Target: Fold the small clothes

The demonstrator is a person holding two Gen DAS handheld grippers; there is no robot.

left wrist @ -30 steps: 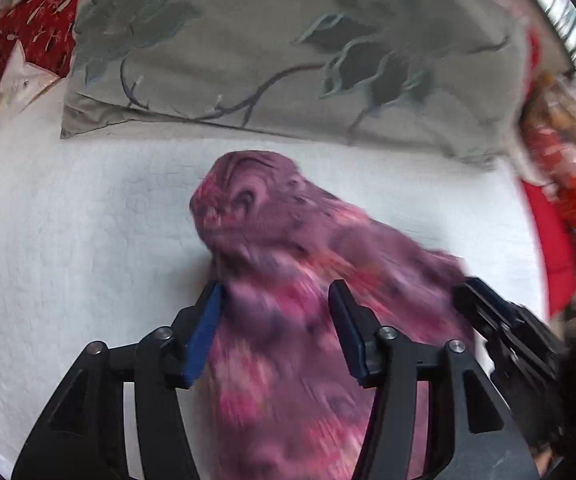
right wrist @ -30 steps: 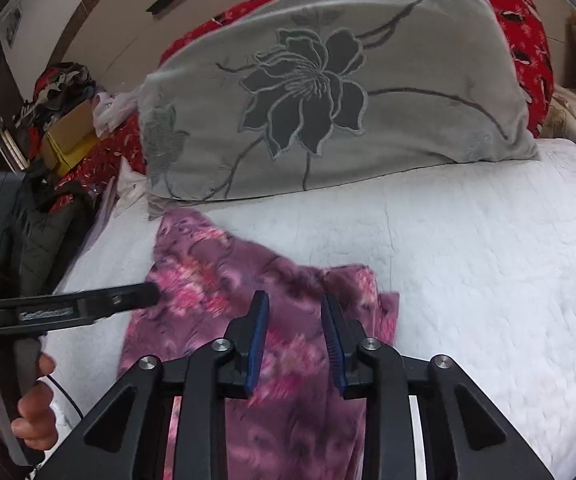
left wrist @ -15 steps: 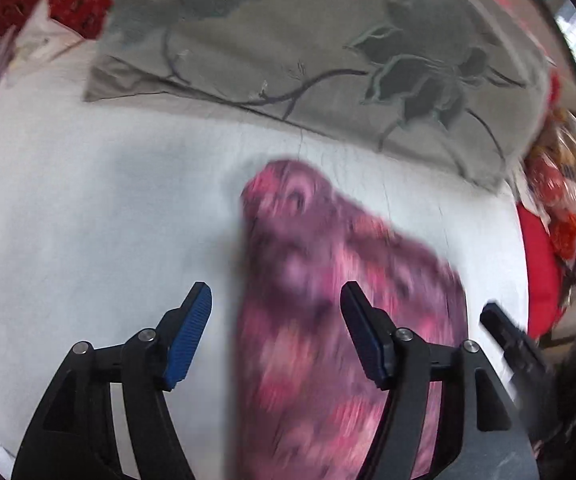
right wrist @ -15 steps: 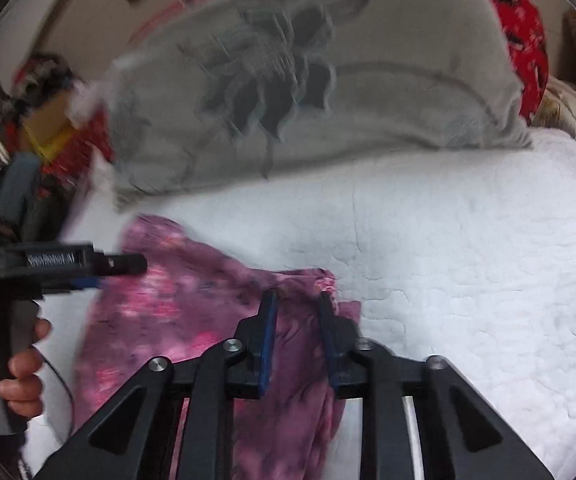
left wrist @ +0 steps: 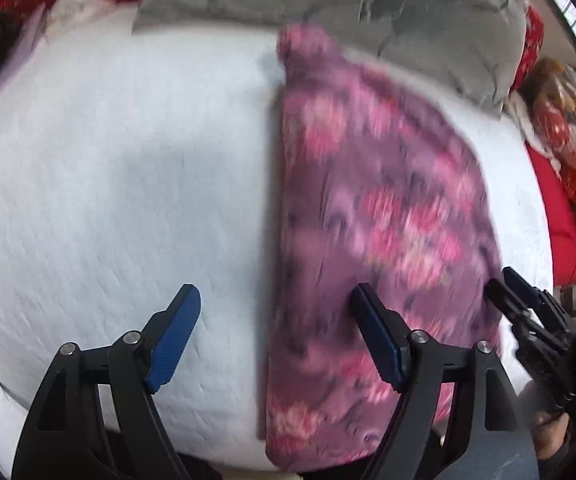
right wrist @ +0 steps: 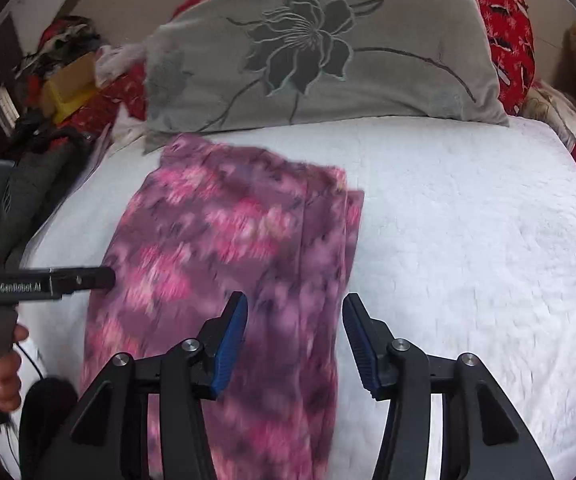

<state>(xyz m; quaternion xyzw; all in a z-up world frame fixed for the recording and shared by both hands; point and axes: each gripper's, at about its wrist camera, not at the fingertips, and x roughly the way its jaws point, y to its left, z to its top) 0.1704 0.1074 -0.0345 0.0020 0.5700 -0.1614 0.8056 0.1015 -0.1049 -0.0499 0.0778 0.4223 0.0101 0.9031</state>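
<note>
A purple and pink flowered garment lies folded lengthwise on the white bedspread, reaching from the near edge toward the pillow. It also shows in the right wrist view. My left gripper is open and empty, hovering over the garment's left edge. My right gripper is open and empty above the garment's right edge. The left gripper also shows at the left of the right wrist view.
A grey pillow with a dark flower lies across the back of the bed. Red patterned bedding and clutter sit behind and to the left. Red fabric and bags lie at the right.
Both grippers have opened and let go of the garment, which now lies flat and folded. The left gripper has shifted left, off the cloth's middle.
</note>
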